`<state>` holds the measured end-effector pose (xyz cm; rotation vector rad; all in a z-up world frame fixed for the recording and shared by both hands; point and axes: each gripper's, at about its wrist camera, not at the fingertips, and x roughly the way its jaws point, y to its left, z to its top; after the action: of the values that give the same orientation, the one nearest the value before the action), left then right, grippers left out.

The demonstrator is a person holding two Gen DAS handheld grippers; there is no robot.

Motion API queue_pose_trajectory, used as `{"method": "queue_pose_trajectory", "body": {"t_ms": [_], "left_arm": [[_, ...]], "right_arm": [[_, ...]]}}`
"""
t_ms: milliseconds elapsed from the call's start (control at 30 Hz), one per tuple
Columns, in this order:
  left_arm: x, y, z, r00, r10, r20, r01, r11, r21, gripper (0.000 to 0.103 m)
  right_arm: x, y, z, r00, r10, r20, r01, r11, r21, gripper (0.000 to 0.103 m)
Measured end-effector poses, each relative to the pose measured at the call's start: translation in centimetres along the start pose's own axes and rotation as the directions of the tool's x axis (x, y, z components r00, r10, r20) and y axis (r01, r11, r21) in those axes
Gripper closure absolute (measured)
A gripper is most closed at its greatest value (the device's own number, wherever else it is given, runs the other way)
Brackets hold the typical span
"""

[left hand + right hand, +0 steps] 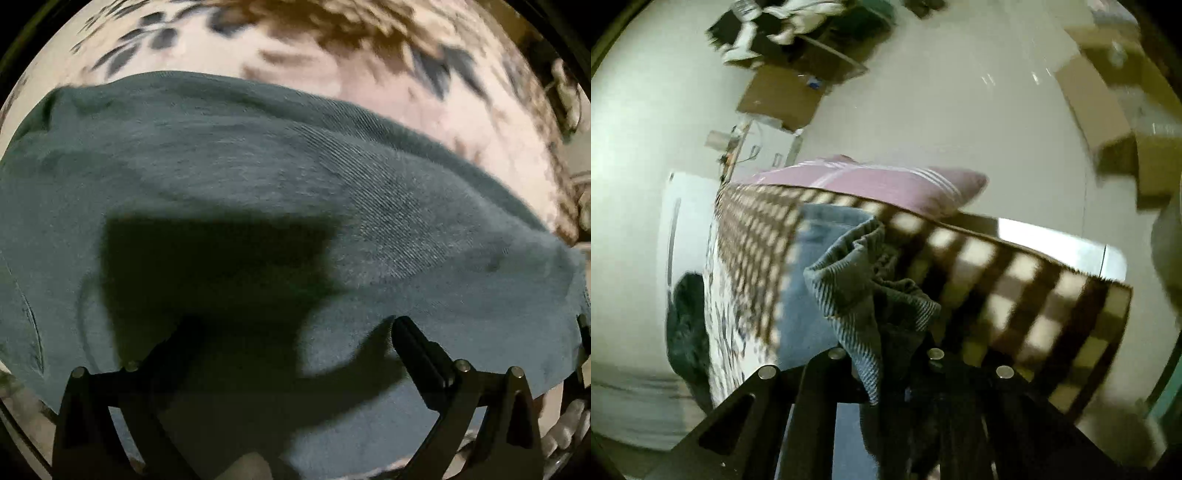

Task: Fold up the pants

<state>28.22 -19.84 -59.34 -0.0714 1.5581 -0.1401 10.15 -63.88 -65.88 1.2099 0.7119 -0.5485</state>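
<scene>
— We are in a bedroom, I think. The bed (1015, 280) has a cover with brown and cream squares on one part and leaves on the other, a pink pillow (886, 181) lies at its far end, and cardboard boxes (779, 96) stand on the pale floor behind.

— And the pants (258, 177)? Where are they?

— On the bed. From the left side I see the blue-grey cloth spread wide over the leaf pattern. The left gripper (280, 339) hangs just over it, its fingers (417, 347) apart, holding nothing. Its shadow falls dark on the cloth.

— The right one?

— The right gripper (886, 354) has its fingers together on a bunch of the pants; the ribbed cloth stands up out of them in a crumpled fold. A flatter blue part lies on the bed behind that bunch.

— So which step is this?

— To my eye, a fold is being made: one edge is lifted by the right side while the rest lies flat. I cannot tell if it is the first fold.

— What does the next move need?

— The lifted edge should travel over the flat part and land with its edges matching. The left side could press the cloth so it does not slide or wrinkle.
</scene>
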Motion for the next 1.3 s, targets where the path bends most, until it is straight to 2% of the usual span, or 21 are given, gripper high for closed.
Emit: {"method": "queue_pose_trajectory", "body": {"t_ms": [167, 267, 333, 400, 433, 500, 533, 567, 600, 733, 833, 900, 967, 1000, 1033, 1067, 1100, 1133, 1200, 1300], "left_arm": [[-4.3, 4.1, 0.0, 0.996, -0.074, 0.052, 0.079, 0.991, -0.112, 0.0], [-6.9, 6.9, 0.0, 0.992, -0.091, 0.085, 0.103, 0.984, -0.146, 0.0], [-7.8, 9.3, -0.1, 0.989, -0.101, 0.105, 0.118, 0.978, -0.172, 0.0], [-9.0, 12.5, -0.5, 0.988, -0.101, 0.118, 0.123, 0.973, -0.197, 0.0], [-9.2, 13.7, -2.0, 0.987, -0.101, 0.125, 0.125, 0.97, -0.206, 0.0], [-10.2, 16.5, -2.9, 0.986, -0.09, 0.139, 0.12, 0.966, -0.23, 0.0], [-10.0, 16.7, -4.4, 0.985, -0.084, 0.147, 0.118, 0.964, -0.238, 0.0], [-10.0, 17.8, -4.3, 0.985, -0.076, 0.155, 0.113, 0.963, -0.246, 0.0], [-10.2, 19.2, -4.6, 0.986, -0.059, 0.159, 0.099, 0.962, -0.255, 0.0], [-9.5, 24.8, -5.3, 0.989, -0.027, 0.146, 0.072, 0.948, -0.312, 0.0], [-9.3, 27.6, -6.2, 0.989, -0.023, 0.143, 0.071, 0.936, -0.343, 0.0], [-9.2, 28.5, -6.5, 0.989, -0.016, 0.145, 0.066, 0.937, -0.344, 0.0], [-8.9, 28.6, -6.1, 0.99, -0.024, 0.14, 0.069, 0.942, -0.329, 0.0], [-9.0, 28.5, -6.1, 0.989, -0.033, 0.143, 0.078, 0.943, -0.324, 0.0], [-9.0, 28.2, -5.8, 0.988, -0.043, 0.148, 0.088, 0.947, -0.31, 0.0], [-9.2, 27.8, -5.5, 0.987, -0.051, 0.155, 0.096, 0.95, -0.297, 0.0], [-9.3, 27.2, -5.0, 0.984, -0.064, 0.164, 0.109, 0.954, -0.278, 0.0], [-9.1, 26.5, -4.4, 0.983, -0.074, 0.17, 0.118, 0.957, -0.265, 0.0], [-8.7, 24.9, -3.2, 0.979, -0.1, 0.178, 0.14, 0.963, -0.231, 0.0], [-7.2, 22.2, -1.6, 0.978, -0.132, 0.162, 0.163, 0.968, -0.192, 0.0]], "right_arm": [[-4.5, 7.9, -2.7, 0.998, 0.054, 0.04, -0.045, 0.978, -0.204, 0.092], [-6.1, 13.5, -6.1, 0.995, 0.095, 0.035, -0.076, 0.932, -0.354, 0.092], [-6.5, 17.2, -9.3, 0.993, 0.121, 0.009, -0.104, 0.887, -0.45, 0.092], [-6.5, 20.5, -13.3, 0.99, 0.135, -0.026, -0.127, 0.825, -0.55, 0.092], [-6.5, 22.0, -15.8, 0.989, 0.137, -0.048, -0.138, 0.787, -0.602, 0.092], [-5.3, 24.2, -20.6, 0.987, 0.127, -0.097, -0.159, 0.713, -0.683, 0.092], [-4.4, 25.1, -23.4, 0.985, 0.113, -0.128, -0.171, 0.671, -0.722, 0.092], [-3.5, 25.6, -25.9, 0.984, 0.096, -0.15, -0.177, 0.633, -0.754, 0.093], [-1.9, 26.1, -29.2, 0.981, 0.068, -0.183, -0.188, 0.575, -0.796, 0.093], [2.0, 26.3, -39.2, 0.965, -0.048, -0.257, -0.214, 0.422, -0.881, 0.093], [4.9, 25.3, -44.6, 0.958, -0.129, -0.257, -0.204, 0.324, -0.924, 0.093], [6.6, 24.6, -47.0, 0.955, -0.181, -0.236, -0.182, 0.273, -0.945, 0.093], [7.6, 24.6, -48.1, 0.941, -0.241, -0.236, -0.168, 0.271, -0.948, 0.087], [8.0, 24.6, -48.1, 0.927, -0.274, -0.256, -0.175, 0.286, -0.942, 0.083], [8.4, 24.6, -47.6, 0.904, -0.301, -0.304, -0.207, 0.315, -0.926, 0.076], [8.2, 24.6, -47.2, 0.876, -0.311, -0.37, -0.256, 0.35, -0.901, 0.056], [7.6, 24.5, -46.4, 0.844, -0.301, -0.445, -0.31, 0.403, -0.861, 0.04], [6.8, 24.4, -45.6, 0.834, -0.28, -0.475, -0.33, 0.437, -0.837, 0.037], [4.9, 23.8, -42.6, 0.827, -0.222, -0.516, -0.345, 0.524, -0.778, 0.033], [3.6, 22.2, -37.8, 0.859, -0.229, -0.457, -0.235, 0.617, -0.751, 0.031]]}}
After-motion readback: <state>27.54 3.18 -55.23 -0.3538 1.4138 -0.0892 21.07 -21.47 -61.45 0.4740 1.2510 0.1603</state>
